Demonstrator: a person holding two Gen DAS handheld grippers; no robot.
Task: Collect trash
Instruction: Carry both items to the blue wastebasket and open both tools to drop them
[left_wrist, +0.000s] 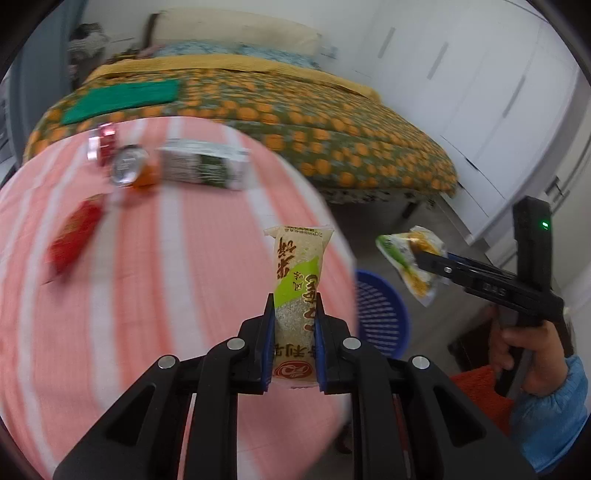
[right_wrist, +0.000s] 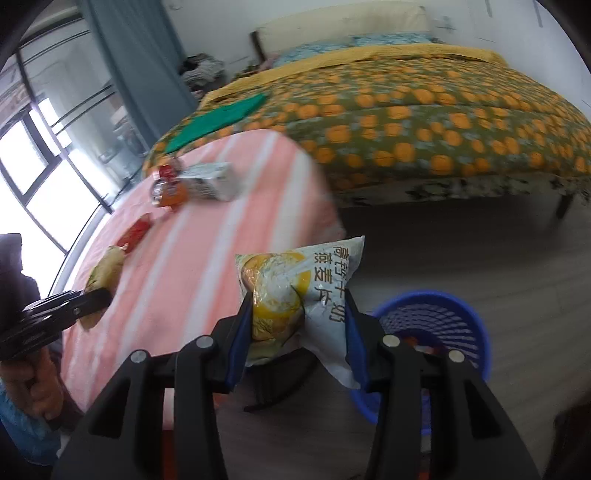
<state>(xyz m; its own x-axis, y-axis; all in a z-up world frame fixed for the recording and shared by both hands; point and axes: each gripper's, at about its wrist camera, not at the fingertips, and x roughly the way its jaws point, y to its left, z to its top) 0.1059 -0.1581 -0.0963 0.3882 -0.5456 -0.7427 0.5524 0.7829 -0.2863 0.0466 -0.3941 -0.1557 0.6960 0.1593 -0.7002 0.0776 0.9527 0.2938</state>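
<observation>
The left gripper is clamping a tan snack wrapper at lower centre; the right gripper is pinching a white oat packet. Both are being carried toward the blue basket at lower right; releasing overhead comes next.

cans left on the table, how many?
2. A silver-ended orange can lies on its side at the far end of the striped table, beside the white carton. A red can sits right behind it. More could be hidden behind them.

Two snack packets, two cans
</observation>
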